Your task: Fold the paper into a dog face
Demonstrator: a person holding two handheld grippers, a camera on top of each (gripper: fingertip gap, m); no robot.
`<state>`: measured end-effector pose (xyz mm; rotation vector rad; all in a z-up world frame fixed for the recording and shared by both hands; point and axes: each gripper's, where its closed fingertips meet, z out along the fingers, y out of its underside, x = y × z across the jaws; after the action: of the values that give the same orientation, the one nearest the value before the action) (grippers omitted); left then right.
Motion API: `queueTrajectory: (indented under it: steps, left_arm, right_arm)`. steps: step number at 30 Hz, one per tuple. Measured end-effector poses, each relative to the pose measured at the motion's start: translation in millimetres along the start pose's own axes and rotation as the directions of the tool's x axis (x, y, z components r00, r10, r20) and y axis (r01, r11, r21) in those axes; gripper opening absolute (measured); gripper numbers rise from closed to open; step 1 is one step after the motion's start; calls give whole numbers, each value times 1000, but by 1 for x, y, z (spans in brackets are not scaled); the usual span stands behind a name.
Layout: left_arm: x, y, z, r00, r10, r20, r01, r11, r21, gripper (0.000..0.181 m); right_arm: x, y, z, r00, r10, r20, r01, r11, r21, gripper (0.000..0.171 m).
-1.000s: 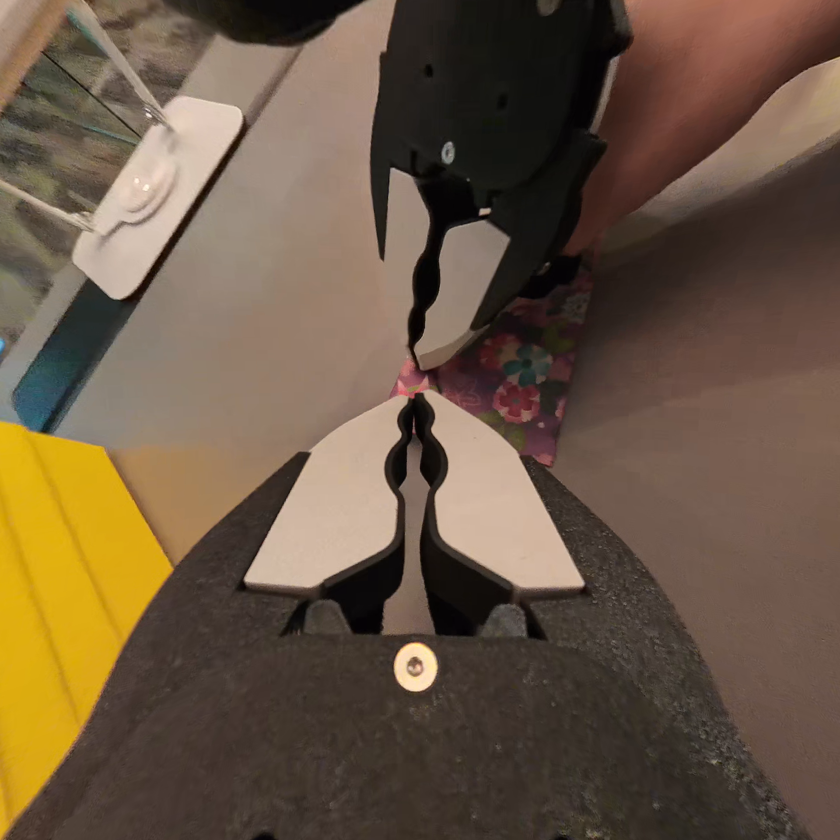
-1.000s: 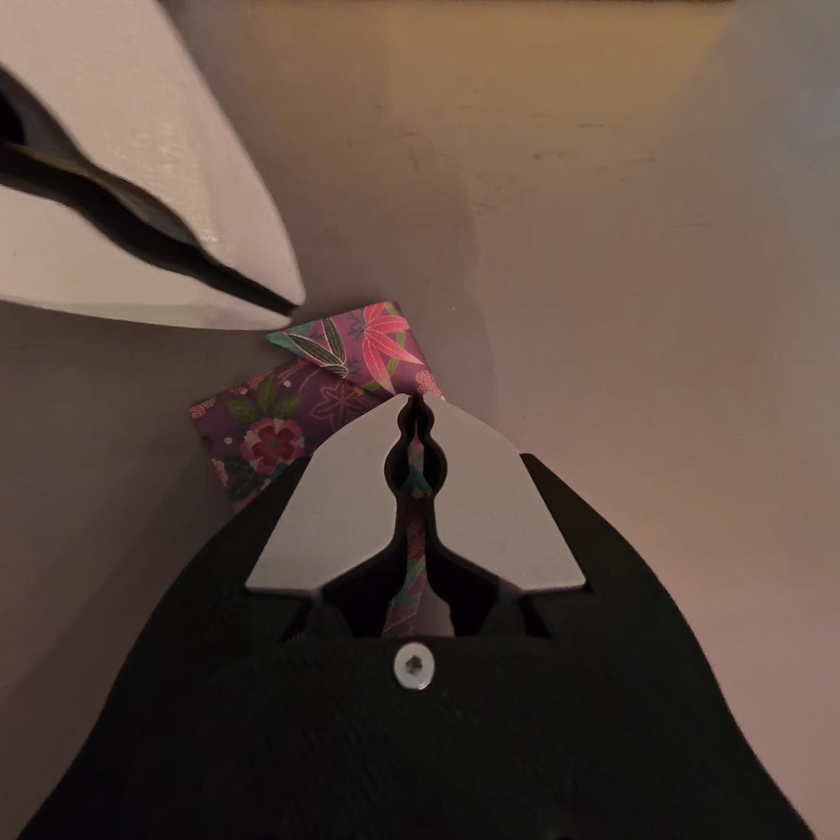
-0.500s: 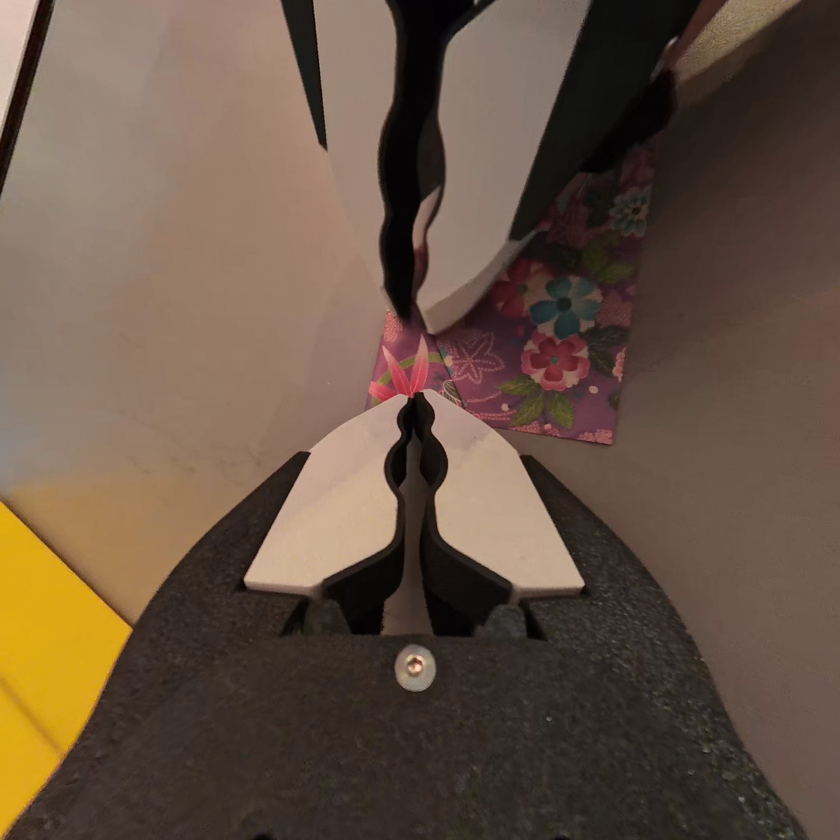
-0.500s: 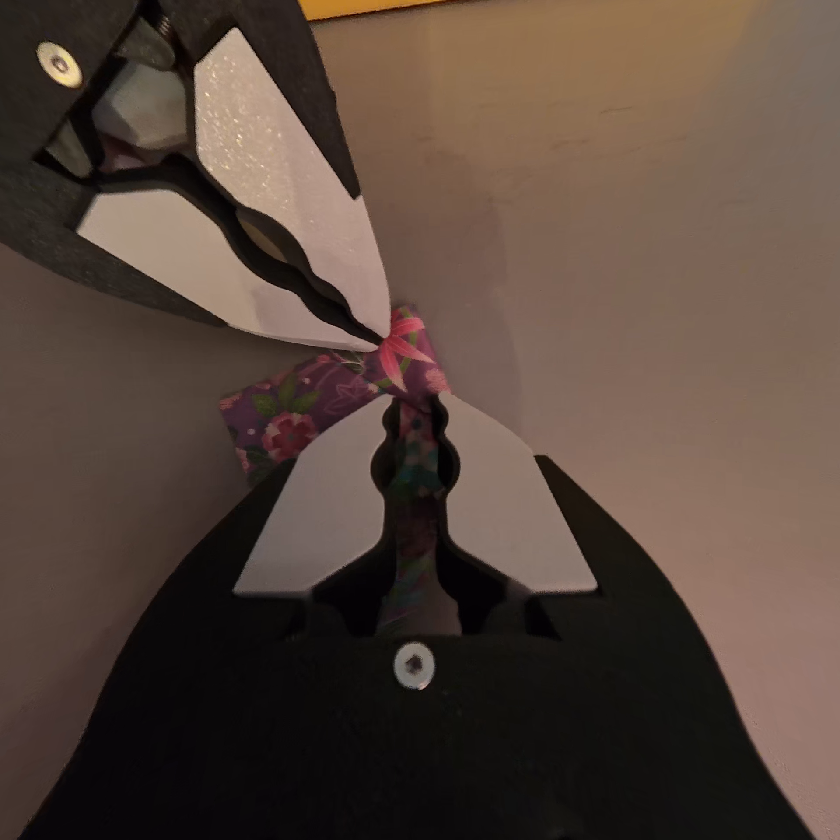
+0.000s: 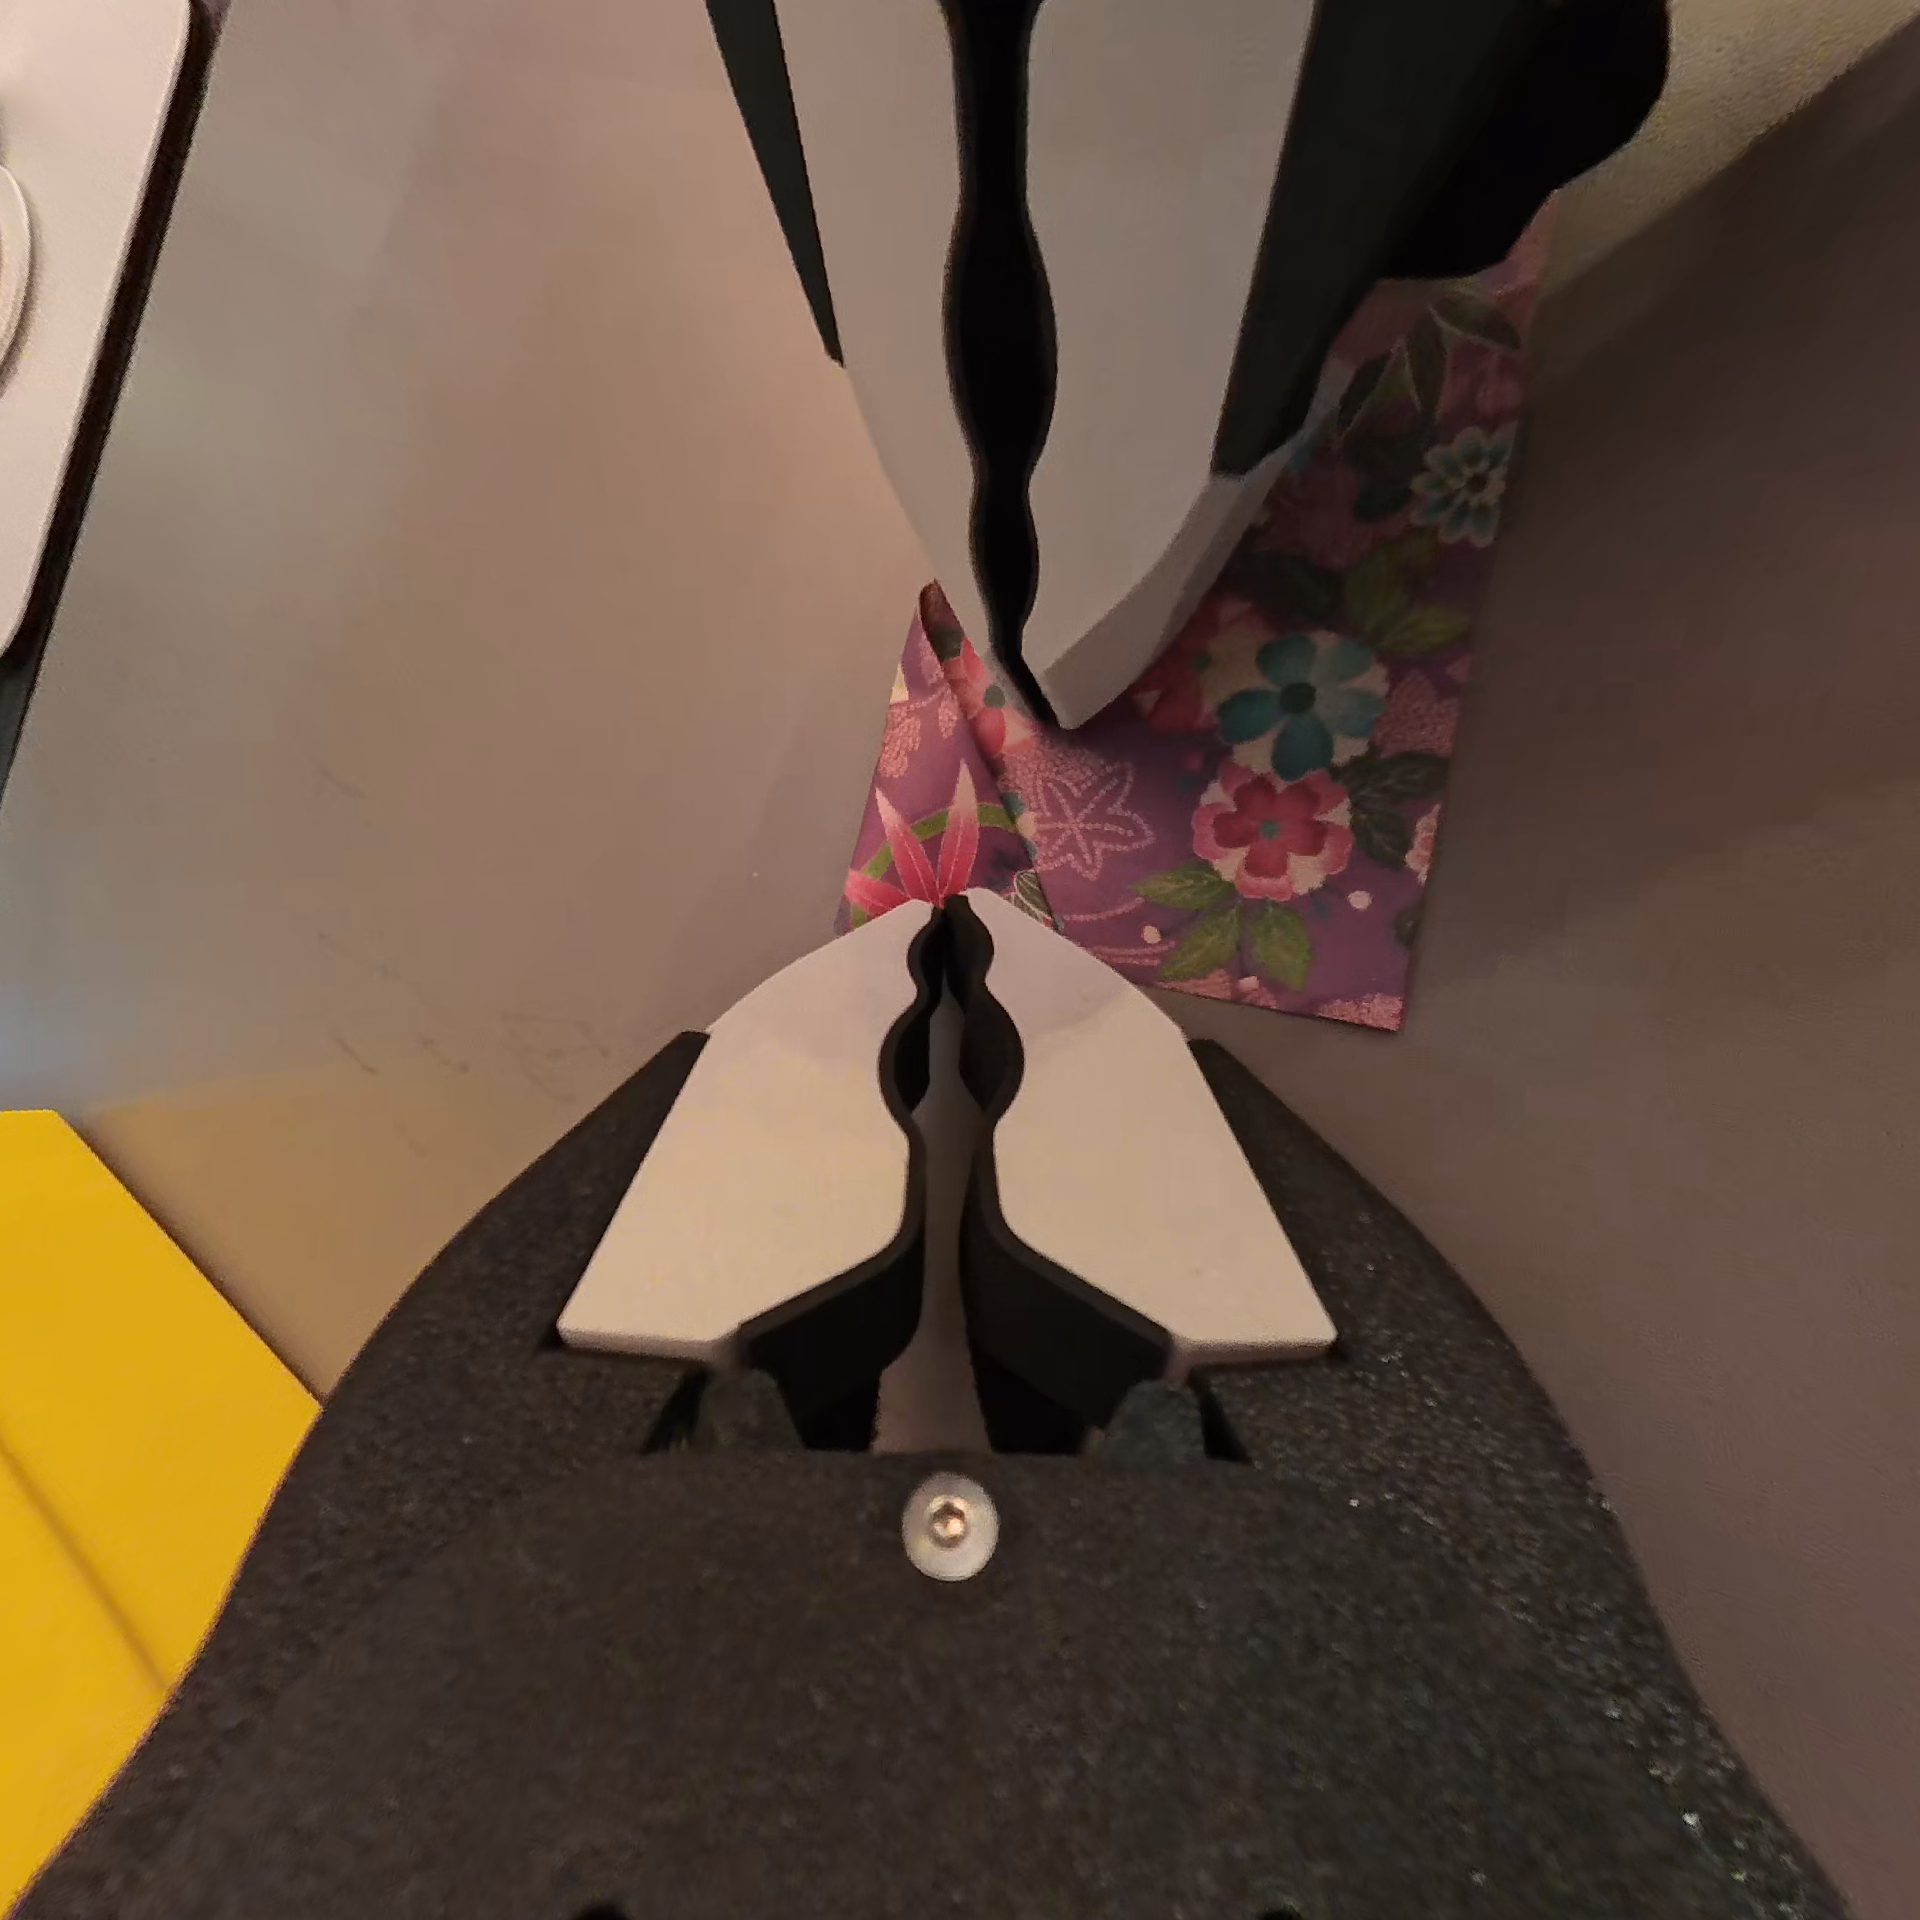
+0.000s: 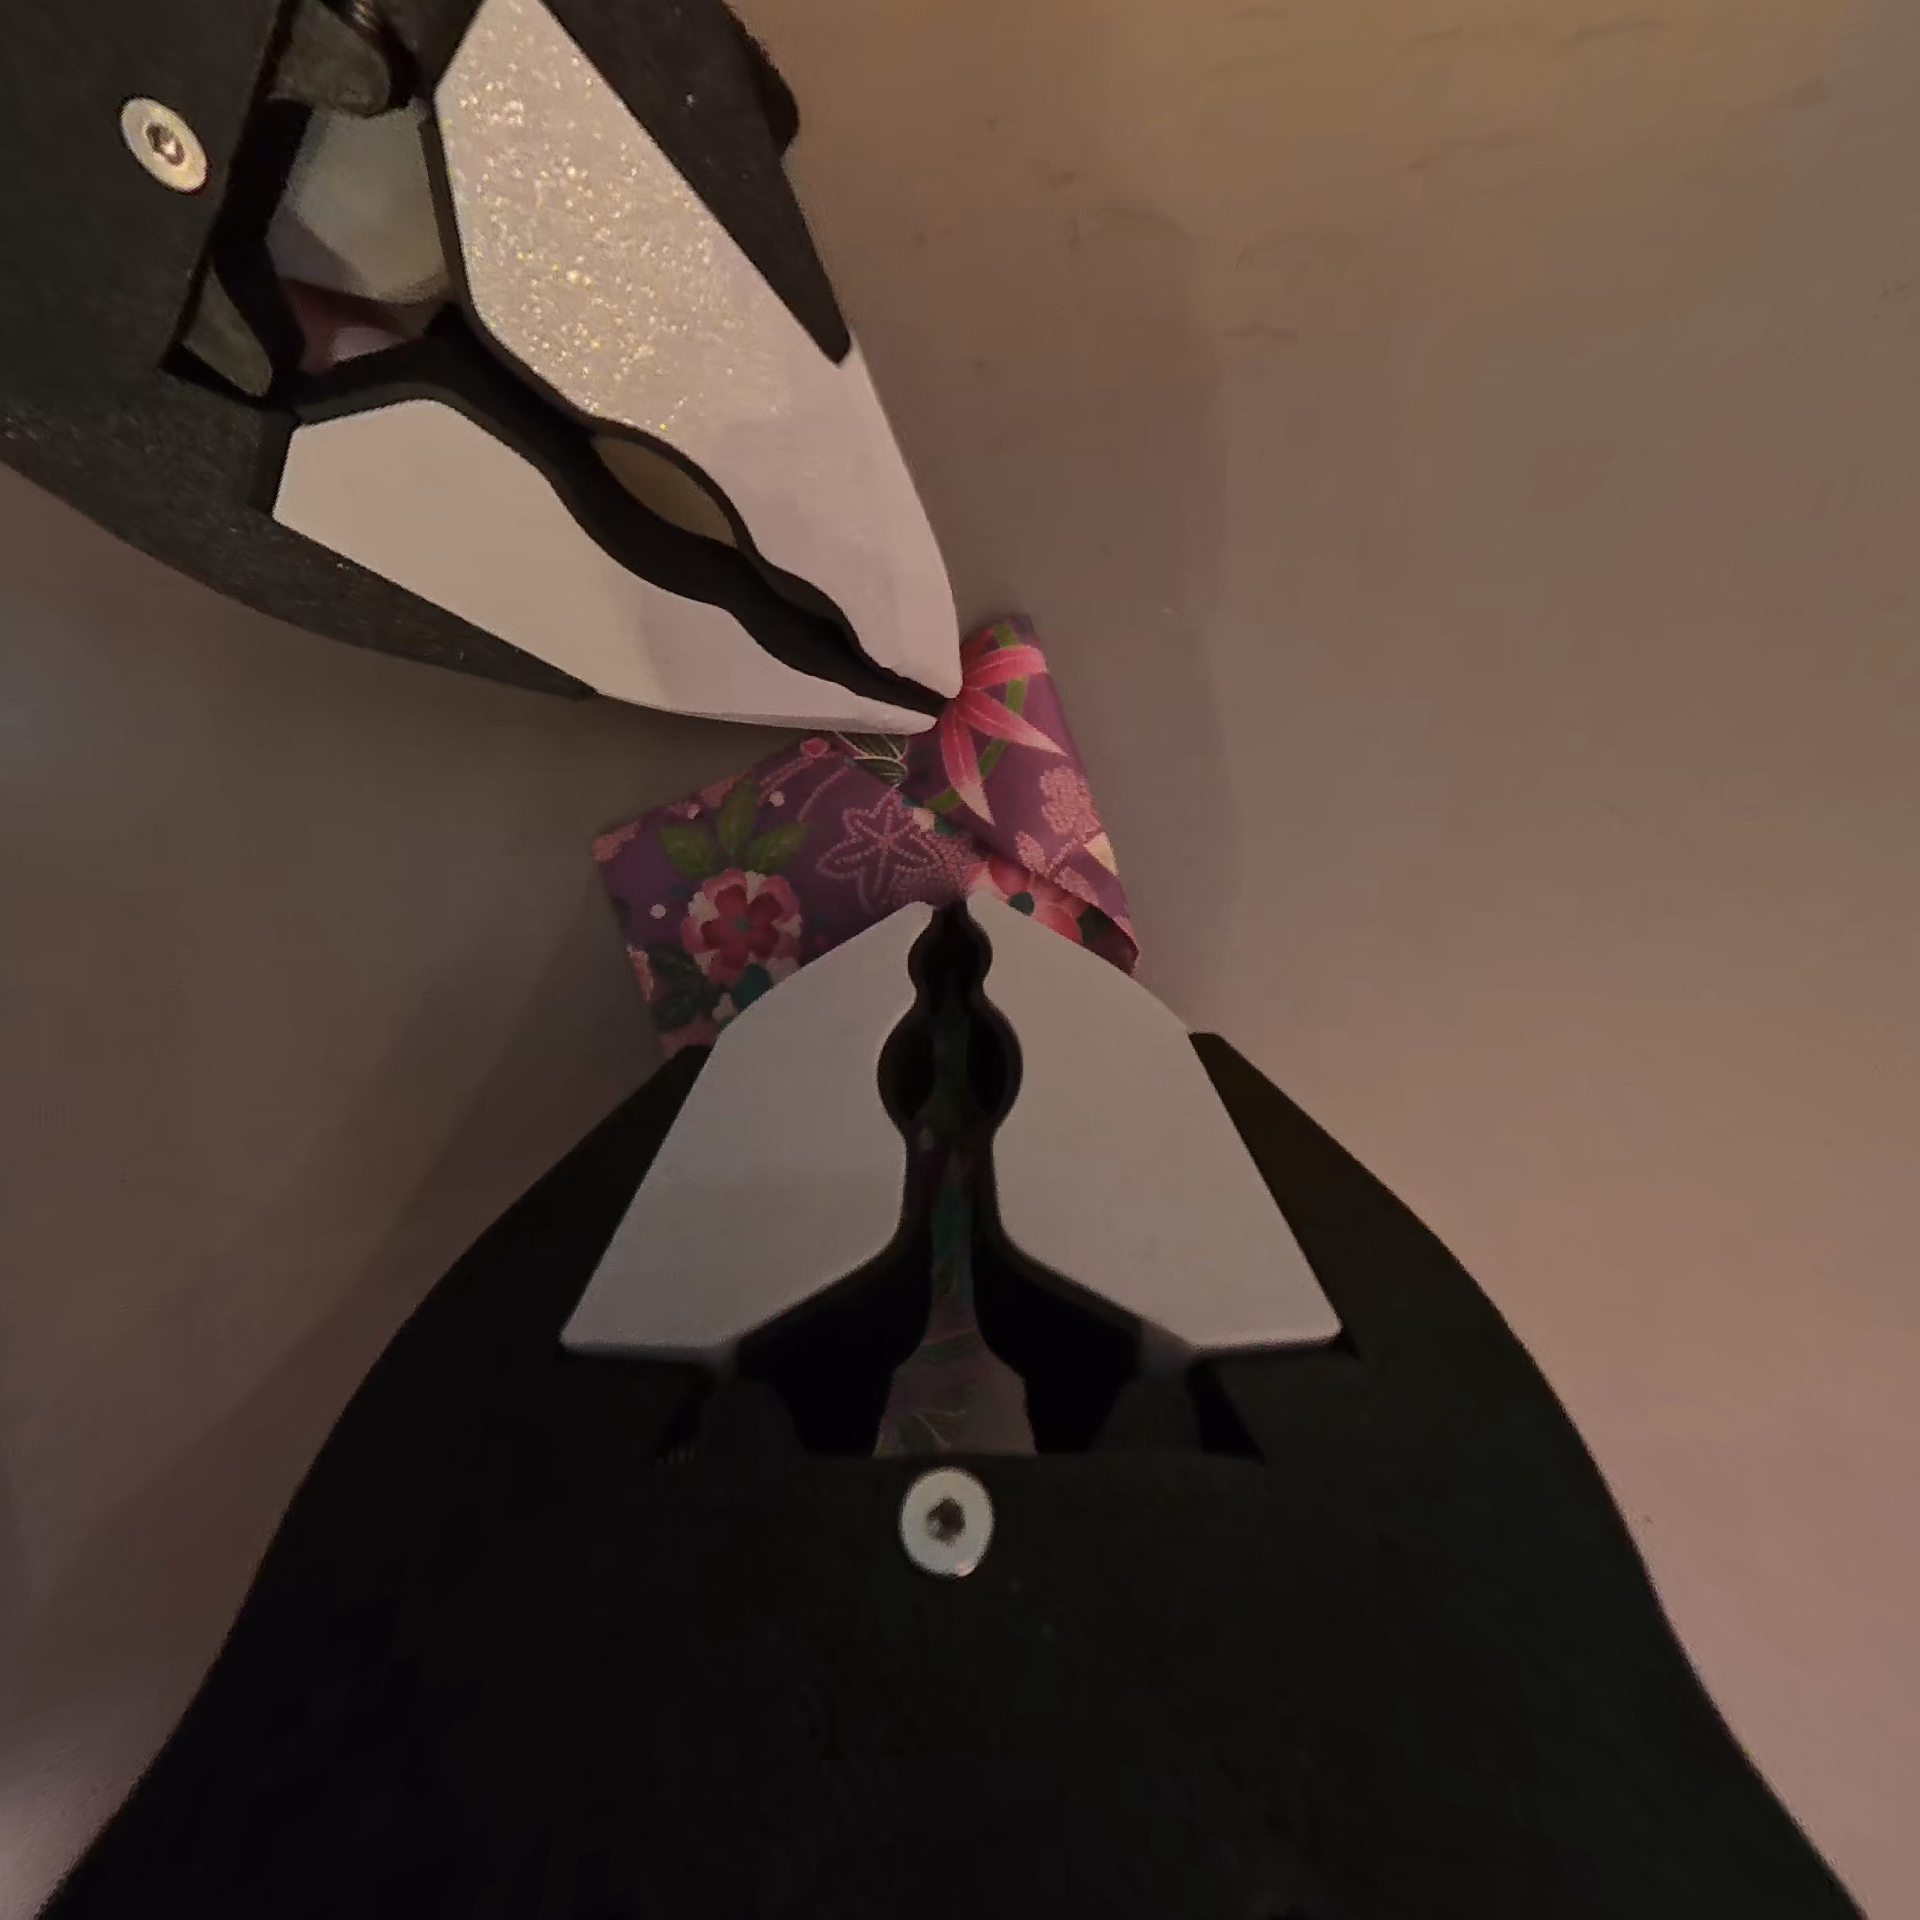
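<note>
In the left wrist view, a yellow sheet (image 5: pixel 94 1382) lies at eight o'clock, the left gripper (image 5: pixel 948 906), jaws pressed together, pins the near corner of the purple floral paper (image 5: pixel 1226 821) on the grey table (image 5: pixel 468 623), and the right gripper (image 5: pixel 1023 665), closed likewise, presses it from twelve o'clock.

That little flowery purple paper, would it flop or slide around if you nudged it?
Probably floppy: the paper is thin, and its folded flap curls up off the table. It likely slides easily, lying light on a smooth surface. The creases seem to hold only loosely.
</note>
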<state>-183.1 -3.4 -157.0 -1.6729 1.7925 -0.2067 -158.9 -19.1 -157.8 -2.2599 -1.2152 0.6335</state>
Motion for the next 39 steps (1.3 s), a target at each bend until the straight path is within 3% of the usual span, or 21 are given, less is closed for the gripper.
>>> queueTrajectory:
  steps: [28, 34, 39]
  left_arm:
    - [10, 5, -8, 1000, -5, 1, 5, 1000, -10, 0]
    - [10, 5, -8, 1000, -29, -11, 29, 1000, -2, 0]
    - [10, 5, -8, 1000, -20, -2, 20, 1000, -6, 0]
  right_arm:
    - [5, -1, 0, 999, 43, 15, -43, 998, 37, 3]
    - [-1, -1, -2, 997, 50, 63, -51, 999, 4, 7]
    - [-17, -17, -10, 985, 76, 154, -86, 995, 57, 6]
